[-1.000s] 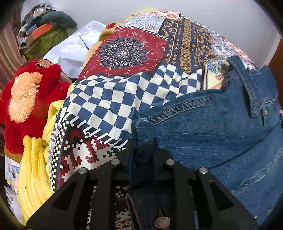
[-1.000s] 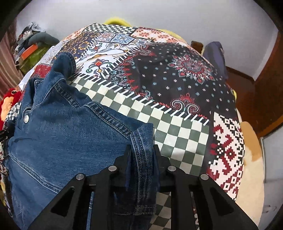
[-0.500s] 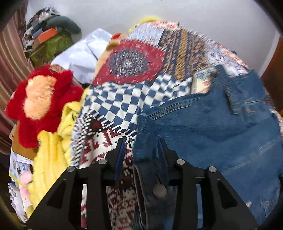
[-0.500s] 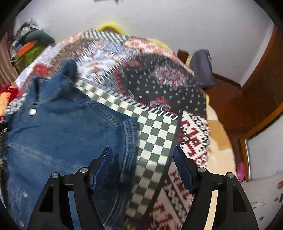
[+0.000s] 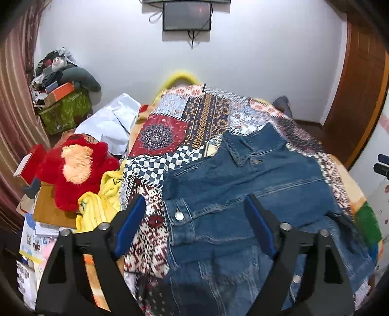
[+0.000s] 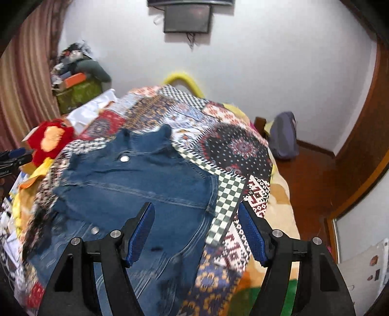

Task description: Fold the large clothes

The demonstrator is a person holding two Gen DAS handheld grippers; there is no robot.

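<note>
- The denim jacket is laid flat on the patchwork bedspread, collar toward the wall-mounted screen, sleeves apparently folded in; a second fold, hem toward collar, is judged to be the next step.
- Left gripper: jaws are opening and already wide, blue pads clear of the cloth, nothing between them. The jacket's buttoned cuff edge is seen just below, untouched.
- Right gripper: jaws are spread wide and empty, above the jacket's side seam nearest the green-checked patch.
- To do the fold well: both hem corners should be gripped at matching distance from the collar, through all layers, then carried toward the collar together so that the tucked sleeves are not dragged out.
- Stiff denim is expected to hold a crease but to spring open if released early.
- Not determinable: the hem itself, cut off behind the gripper bodies in both views; whether the sleeves lie smooth underneath.
- The right-wrist view is motion-blurred at lower left. The red plush toy lies well clear of the jacket.
</note>
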